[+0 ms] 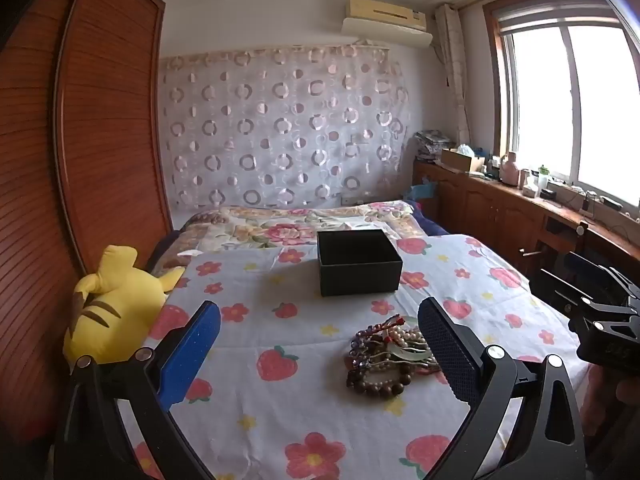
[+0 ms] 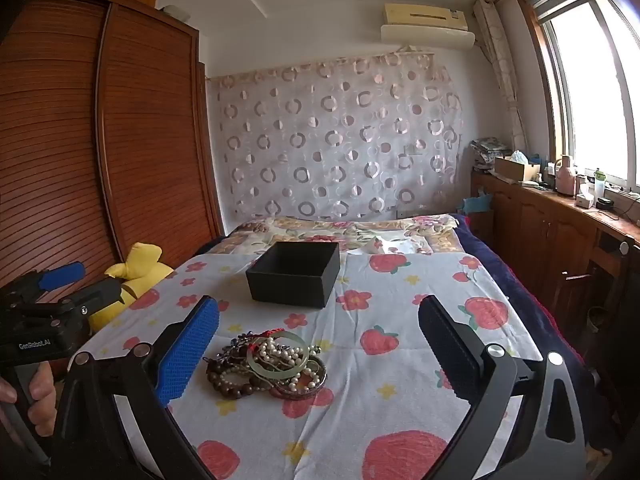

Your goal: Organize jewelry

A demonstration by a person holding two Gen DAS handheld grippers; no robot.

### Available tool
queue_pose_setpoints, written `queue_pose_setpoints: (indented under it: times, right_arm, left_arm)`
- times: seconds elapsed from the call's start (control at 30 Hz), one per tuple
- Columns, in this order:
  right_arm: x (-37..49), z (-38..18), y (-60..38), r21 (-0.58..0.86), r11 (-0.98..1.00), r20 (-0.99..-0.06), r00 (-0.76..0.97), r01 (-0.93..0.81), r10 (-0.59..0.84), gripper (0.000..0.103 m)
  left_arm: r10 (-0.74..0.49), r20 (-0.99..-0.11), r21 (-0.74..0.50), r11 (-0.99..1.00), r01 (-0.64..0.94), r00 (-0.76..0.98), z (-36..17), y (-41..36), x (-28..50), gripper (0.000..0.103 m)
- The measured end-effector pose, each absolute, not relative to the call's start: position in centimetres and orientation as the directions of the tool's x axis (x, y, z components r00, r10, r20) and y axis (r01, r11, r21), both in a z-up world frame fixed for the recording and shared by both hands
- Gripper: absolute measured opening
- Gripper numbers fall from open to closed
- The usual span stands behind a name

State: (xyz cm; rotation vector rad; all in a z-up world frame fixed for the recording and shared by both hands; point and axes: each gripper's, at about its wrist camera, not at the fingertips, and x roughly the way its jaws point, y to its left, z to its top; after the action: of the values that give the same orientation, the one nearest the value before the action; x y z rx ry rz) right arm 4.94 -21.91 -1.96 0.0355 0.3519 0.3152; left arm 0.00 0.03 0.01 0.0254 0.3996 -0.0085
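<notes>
1. Both grippers, the left gripper (image 1: pixel 320 344) and the right gripper (image 2: pixel 320 344), are spread wide and grasp nothing.
2. Tangled jewelry pile (image 2: pixel 267 366) lies on the strawberry sheet (image 2: pixel 400 392), lower centre of the frame.
3. Black box (image 2: pixel 294 276) above it looks empty; all sorting remains.

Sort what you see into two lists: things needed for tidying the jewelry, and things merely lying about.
Needed: jewelry pile; open black box; left gripper and right gripper, both open.

Lying about: yellow plush toy; clutter on the window counter.
</notes>
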Motion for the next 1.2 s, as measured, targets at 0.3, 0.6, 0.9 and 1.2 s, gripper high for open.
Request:
queue_pose_setpoints:
  times: [0.3, 0.6, 0.9, 1.2]
  right_arm:
    - [4.90, -1.98, -21.87, 0.089, 0.950, -0.333, 0.890, -0.298, 0.310, 0.101]
    - [4.89, -1.96, -21.88, 0.090, 0.951, -0.333, 0.891, -0.296, 0.308, 0.101]
    - [4.85, -1.97, -21.92, 0.089, 0.951, -0.333, 0.891, -0.295, 0.308, 0.101]
    - [4.79, -2.10, -21.74, 0.089, 0.951, -0.335, 0.890, -0.295, 0.308, 0.101]
  left_arm:
    - [-0.004, -0.391, 0.023, 1.000, 0.014, 0.921, -0.01, 0.01, 0.03, 0.096]
    - [-0.006, -0.384, 0.020, 1.000, 0.014, 0.923, 0.01, 0.06, 0.02, 0.096]
    - [-0.002, -0.383, 0.020, 1.000, 0.010, 0.924, 0.00, 0.00, 0.19, 0.096]
    - [-0.006, -0.380, 0.017, 1.000, 0.014, 0.925, 0.25, -0.27, 0.26, 0.096]
